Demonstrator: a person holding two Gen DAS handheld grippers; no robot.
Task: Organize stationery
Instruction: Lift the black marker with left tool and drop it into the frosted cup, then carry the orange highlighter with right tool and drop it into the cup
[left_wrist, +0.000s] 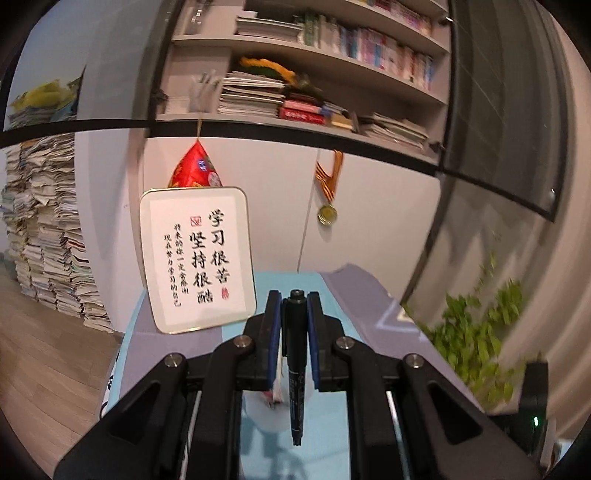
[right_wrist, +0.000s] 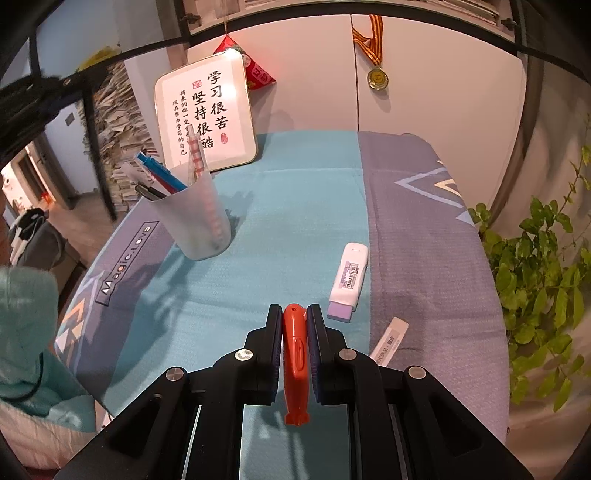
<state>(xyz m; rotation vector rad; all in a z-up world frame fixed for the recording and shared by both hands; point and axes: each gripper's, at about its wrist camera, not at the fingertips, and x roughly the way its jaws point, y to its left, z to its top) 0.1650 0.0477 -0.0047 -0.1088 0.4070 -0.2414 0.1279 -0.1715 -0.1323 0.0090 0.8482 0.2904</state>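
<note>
My left gripper (left_wrist: 294, 295) is shut on a black marker pen (left_wrist: 297, 369), which runs lengthwise between the pads above the table; the white cup shows blurred below it. My right gripper (right_wrist: 294, 308) is shut on an orange fish-shaped pen (right_wrist: 294, 363) held over the near part of the table. In the right wrist view a translucent white cup (right_wrist: 195, 221) stands at the left on the teal cloth, holding several pens. A white and purple eraser (right_wrist: 349, 282) lies just right of the right gripper. A thin white stick-like item (right_wrist: 389, 341) lies near its right finger.
A framed calligraphy sign (right_wrist: 207, 110) leans against the white cabinet at the table's back. A medal (right_wrist: 377, 78) and a red ornament hang above. A green plant (right_wrist: 535, 273) stands off the right edge. Stacked papers (left_wrist: 48, 236) fill the left; shelves of books (left_wrist: 314, 85) sit overhead.
</note>
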